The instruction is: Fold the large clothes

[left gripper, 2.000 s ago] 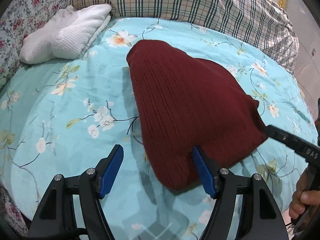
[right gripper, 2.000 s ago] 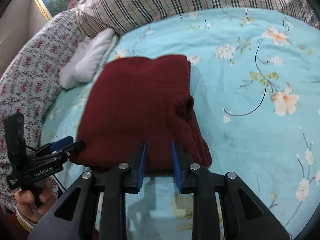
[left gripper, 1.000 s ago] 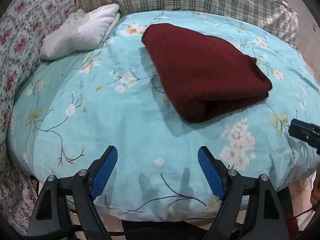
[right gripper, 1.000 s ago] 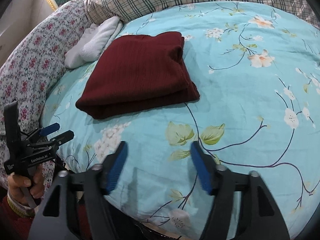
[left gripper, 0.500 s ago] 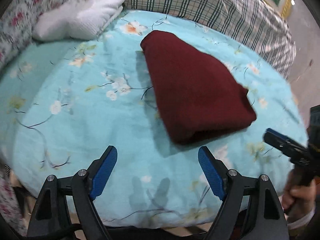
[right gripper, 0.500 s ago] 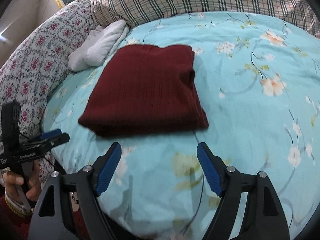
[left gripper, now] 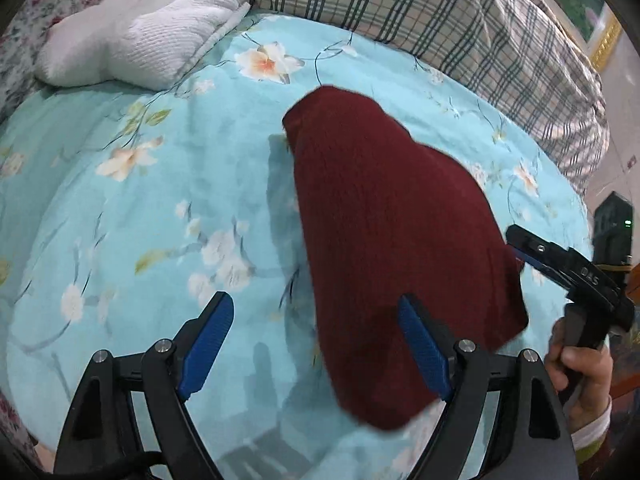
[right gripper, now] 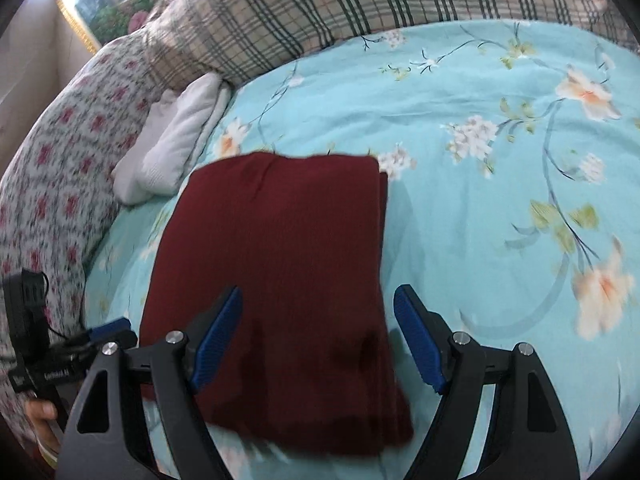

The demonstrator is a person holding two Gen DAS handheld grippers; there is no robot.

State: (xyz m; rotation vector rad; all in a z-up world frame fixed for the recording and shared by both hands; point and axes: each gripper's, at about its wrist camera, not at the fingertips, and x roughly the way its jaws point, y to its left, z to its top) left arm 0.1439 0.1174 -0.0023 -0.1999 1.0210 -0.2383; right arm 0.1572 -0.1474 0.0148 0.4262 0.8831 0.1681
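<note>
Maroon sweater (right gripper: pixel 276 272) lies folded, lower centre of frame, on the floral bedsheet (right gripper: pixel 480 128). Left gripper (left gripper: pixel 316 344) and right gripper (right gripper: pixel 318 334) both gape wide, empty. Judged: final tidy; next needs closing on near edge.

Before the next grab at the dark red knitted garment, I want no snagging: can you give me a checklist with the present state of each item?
1. Left gripper open and empty: ok.
2. Right gripper open and empty: ok.
3. Dark red knitted garment lies folded on the turquoise floral bedsheet: ok.
4. Layers stacked evenly along the garment's right edge: cannot tell, the picture is blurred.
5. White folded towel lies apart from the garment: ok.
6. The two grippers are apart from each other, one at each near corner: ok.
</note>
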